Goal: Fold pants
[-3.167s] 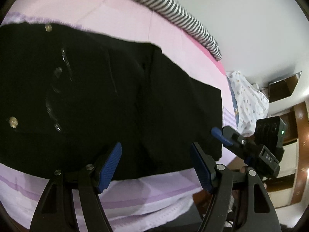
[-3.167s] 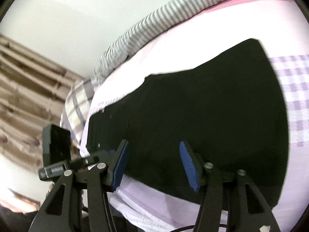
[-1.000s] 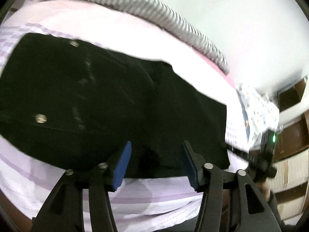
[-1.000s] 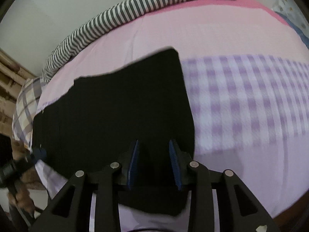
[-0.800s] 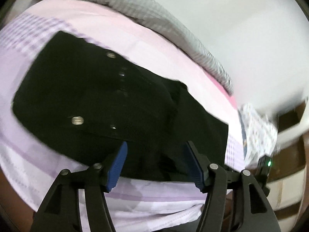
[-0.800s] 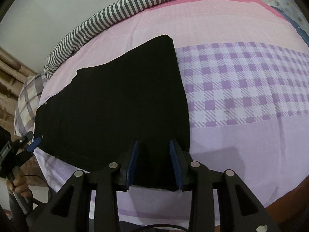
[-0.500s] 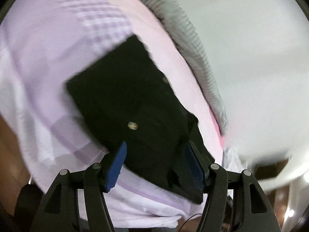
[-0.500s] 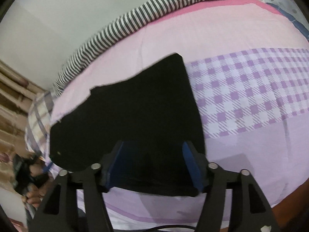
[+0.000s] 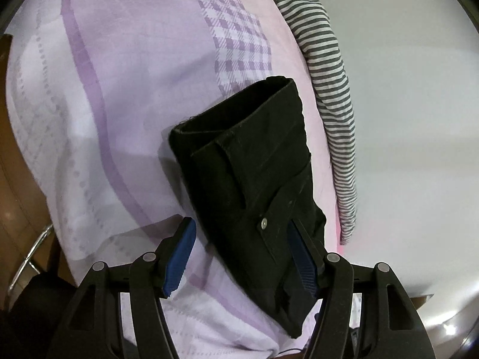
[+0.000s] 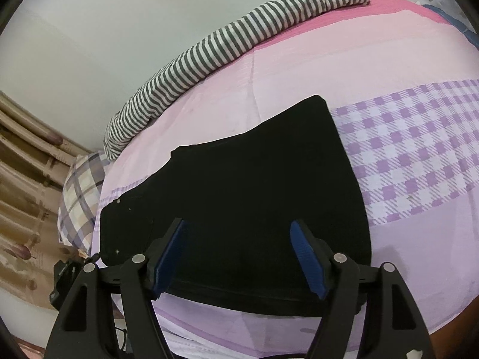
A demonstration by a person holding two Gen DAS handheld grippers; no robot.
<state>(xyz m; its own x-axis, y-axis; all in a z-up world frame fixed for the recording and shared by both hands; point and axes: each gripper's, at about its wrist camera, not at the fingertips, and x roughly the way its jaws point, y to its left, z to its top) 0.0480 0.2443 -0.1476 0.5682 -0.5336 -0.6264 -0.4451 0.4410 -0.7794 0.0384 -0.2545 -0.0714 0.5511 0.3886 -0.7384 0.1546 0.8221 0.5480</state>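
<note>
The black pants (image 9: 254,179) lie folded into a flat block on the pink and purple bed sheet (image 9: 134,89). A metal button (image 9: 263,223) shows on them. My left gripper (image 9: 242,257) is open, jaws wide apart, held above the near end of the pants. In the right wrist view the pants (image 10: 239,197) lie as a wide dark slab. My right gripper (image 10: 239,257) is open above their near edge and holds nothing.
A grey-and-white striped cloth (image 10: 227,48) runs along the far edge of the bed by the wall. A plaid pillow (image 10: 80,197) lies at the left end. The purple check band of the sheet (image 10: 413,155) lies right of the pants. Wood floor (image 9: 18,194) shows beside the bed.
Both grippers have pulled back from the pants. The right gripper's jaws have opened wide. The left view has swung round to look along the pants from their end.
</note>
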